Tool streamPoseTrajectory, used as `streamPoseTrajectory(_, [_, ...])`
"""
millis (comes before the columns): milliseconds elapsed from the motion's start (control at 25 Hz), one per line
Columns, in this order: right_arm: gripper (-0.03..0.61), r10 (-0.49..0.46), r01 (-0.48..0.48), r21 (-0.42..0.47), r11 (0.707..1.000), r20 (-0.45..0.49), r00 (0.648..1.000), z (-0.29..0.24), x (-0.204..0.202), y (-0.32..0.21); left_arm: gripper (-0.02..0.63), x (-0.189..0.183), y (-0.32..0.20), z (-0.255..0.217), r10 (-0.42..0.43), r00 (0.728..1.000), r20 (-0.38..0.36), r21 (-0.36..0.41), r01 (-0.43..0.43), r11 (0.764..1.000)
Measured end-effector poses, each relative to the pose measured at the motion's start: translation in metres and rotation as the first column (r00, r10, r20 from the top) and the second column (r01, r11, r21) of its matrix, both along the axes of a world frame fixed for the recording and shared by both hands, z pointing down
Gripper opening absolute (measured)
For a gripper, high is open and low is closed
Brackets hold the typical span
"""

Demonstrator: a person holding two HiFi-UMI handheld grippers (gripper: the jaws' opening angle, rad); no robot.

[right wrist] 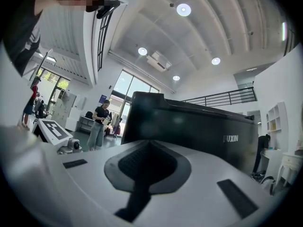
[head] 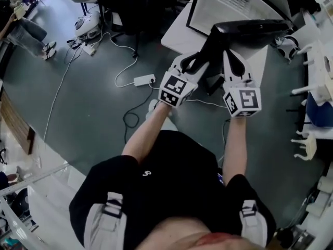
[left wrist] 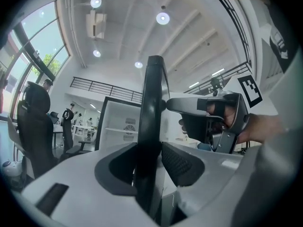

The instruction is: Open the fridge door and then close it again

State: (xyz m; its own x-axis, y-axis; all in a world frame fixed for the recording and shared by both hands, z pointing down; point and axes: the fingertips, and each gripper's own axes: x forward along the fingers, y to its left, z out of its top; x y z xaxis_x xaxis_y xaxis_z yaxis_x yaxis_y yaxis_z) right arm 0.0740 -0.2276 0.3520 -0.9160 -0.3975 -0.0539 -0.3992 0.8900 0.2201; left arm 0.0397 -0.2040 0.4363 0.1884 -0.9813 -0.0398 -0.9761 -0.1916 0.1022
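**A:** At the fridge (head: 229, 7), how did the door sit?

**B:** It was swung open. The black fridge door (head: 250, 31) stood clear of the white cabinet, and the shelves inside showed past it.

**A:** What about the left gripper (left wrist: 149, 161)?

**B:** It had the door's free edge between its jaws. Both ribbed pads lay against the slab, so it was clamped on the door, with the jaws parted by the door's thickness.

**A:** And the right gripper (right wrist: 147, 164)?

**B:** Its jaws were pressed together with nothing between them. It was held just beside the left one, facing the door's dark outer face.

**A:** Was there any writing to read?

**B:** There was pale lettering (right wrist: 233, 138) on that face. It read "UXIN" after a first letter I could not make out, perhaps F or P. Each marker cube (head: 177, 87) carried only black-and-white squares.

**A:** Was there anything else about?

**B:** A white power strip (head: 144, 80) with cables lay on the grey floor (head: 93, 119). A person (right wrist: 98, 124) stood far back.
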Motion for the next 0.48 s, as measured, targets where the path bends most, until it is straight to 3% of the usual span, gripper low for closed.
streamPoseTrajectory(200, [-0.006,0.021,-0.020,0.023,1.000,-0.010,1.000,0.000,-0.053,-0.027,0.161,-0.057,-0.035,-0.005,0.011,1.000,0.013,0.010,-0.012,1.000])
streamPoseTrajectory(480, [-0.006,0.083,-0.083,0.034,0.996,0.010,0.997,-0.001,-0.117,-0.074,0.179,-0.122,-0.092,-0.001,0.094,0.995,0.013,0.002,-0.094,0.996])
